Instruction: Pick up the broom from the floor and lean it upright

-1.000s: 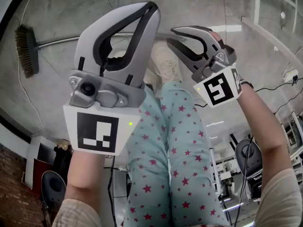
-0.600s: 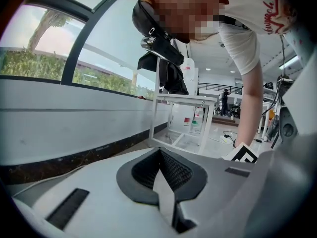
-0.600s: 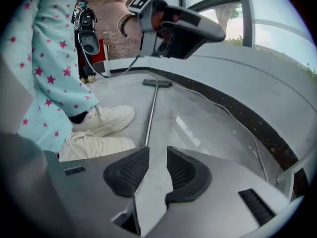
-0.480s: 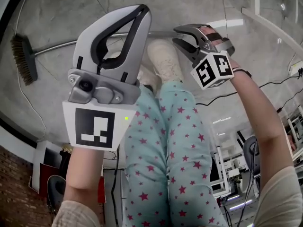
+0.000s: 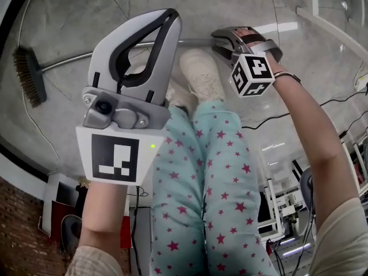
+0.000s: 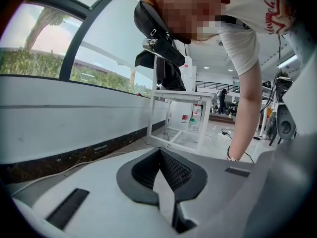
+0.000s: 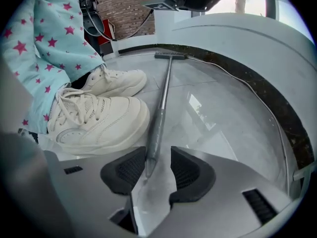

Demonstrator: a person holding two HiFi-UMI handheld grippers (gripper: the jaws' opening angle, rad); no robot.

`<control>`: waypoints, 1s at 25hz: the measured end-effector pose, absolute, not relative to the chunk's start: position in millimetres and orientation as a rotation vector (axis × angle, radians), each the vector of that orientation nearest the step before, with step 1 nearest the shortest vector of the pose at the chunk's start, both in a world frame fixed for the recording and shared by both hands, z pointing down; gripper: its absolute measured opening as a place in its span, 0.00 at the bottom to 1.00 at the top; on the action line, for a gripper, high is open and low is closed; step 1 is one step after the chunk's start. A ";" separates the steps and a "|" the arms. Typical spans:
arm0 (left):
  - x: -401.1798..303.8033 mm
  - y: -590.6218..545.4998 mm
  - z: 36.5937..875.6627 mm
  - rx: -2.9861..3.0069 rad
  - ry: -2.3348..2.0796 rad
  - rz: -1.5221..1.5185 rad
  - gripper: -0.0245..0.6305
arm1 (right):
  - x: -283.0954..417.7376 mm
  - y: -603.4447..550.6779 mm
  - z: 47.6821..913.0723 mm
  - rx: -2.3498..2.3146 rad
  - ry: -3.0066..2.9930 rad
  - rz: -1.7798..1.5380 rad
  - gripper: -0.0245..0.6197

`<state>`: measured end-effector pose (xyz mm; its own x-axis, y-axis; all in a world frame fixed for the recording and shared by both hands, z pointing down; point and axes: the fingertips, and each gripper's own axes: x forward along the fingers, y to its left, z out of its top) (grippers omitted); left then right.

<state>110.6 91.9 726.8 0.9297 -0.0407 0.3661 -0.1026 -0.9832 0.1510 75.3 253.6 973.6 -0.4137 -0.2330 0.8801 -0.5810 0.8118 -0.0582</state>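
Note:
The broom lies flat on the grey floor; its brush head [image 5: 26, 76] is at the left and its metal handle [image 5: 69, 59] runs right, behind my left gripper. In the right gripper view the handle [image 7: 161, 108] leads away to the brush head [image 7: 171, 56]. My right gripper [image 7: 158, 170] points steeply down at the handle's near end. Its jaws are opening, the handle tip lies between the pads close to the left one, and a gap shows on the other side. It appears above the shoes [image 5: 224, 39] in the head view. My left gripper [image 5: 172, 13] hangs higher, shut and empty [image 6: 159, 152].
The person's two white shoes [image 7: 99, 118] stand right beside the handle, with star-print trouser legs [image 5: 207, 171] above them. A thin cable [image 7: 247, 88] runs along the dark skirting of the curved wall. A white frame table [image 6: 183, 118] stands further off.
My right gripper has sunk toward the floor and tipped downward, down to the handle's end, and its jaws have widened. The left gripper has dropped a little. The broom has not moved.

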 end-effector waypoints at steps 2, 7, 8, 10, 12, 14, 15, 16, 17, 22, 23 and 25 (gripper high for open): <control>111.0 89.7 725.4 2.922 -0.124 0.535 0.06 | 72.7 254.2 978.5 0.584 -1.998 0.462 0.28; 110.2 87.1 721.8 2.920 -0.149 0.516 0.06 | 72.3 253.0 986.6 0.597 -1.995 0.502 0.28; 109.8 86.7 720.6 2.919 -0.155 0.508 0.06 | 72.5 252.8 986.6 0.596 -1.994 0.492 0.28; 108.5 86.0 716.5 2.915 -0.174 0.491 0.06 | 71.0 254.2 987.3 0.577 -1.974 0.480 0.22; 108.2 85.5 709.1 2.912 -0.196 0.472 0.06 | 71.2 254.4 988.1 0.582 -1.948 0.507 0.19; 109.5 84.9 699.8 2.914 -0.205 0.448 0.06 | 78.1 248.8 983.7 0.618 -1.927 0.514 0.19; 109.6 84.4 695.2 2.919 -0.203 0.439 0.06 | 82.0 244.9 978.1 0.632 -1.924 0.503 0.19; 109.2 83.4 691.2 2.924 -0.201 0.435 0.06 | 85.1 240.6 970.1 0.640 -1.927 0.485 0.19; 108.0 81.6 687.4 2.929 -0.201 0.437 0.06 | 87.3 235.9 959.4 0.643 -1.934 0.462 0.19; 91.2 52.8 638.3 2.941 -0.274 0.441 0.06 | 81.9 200.0 864.3 0.702 -2.009 0.370 0.19; 88.0 43.9 620.7 2.949 -0.298 0.424 0.06 | 80.1 190.1 840.5 0.718 -2.026 0.352 0.19; 84.6 25.8 585.7 2.963 -0.358 0.382 0.06 | 79.6 168.2 794.6 0.751 -2.063 0.307 0.19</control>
<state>84.6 25.8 585.7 0.9396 -0.2165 0.2650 -0.2501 -0.9630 0.1001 79.6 168.2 794.6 -0.4183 -0.3943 0.8183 -0.6154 0.7856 0.0640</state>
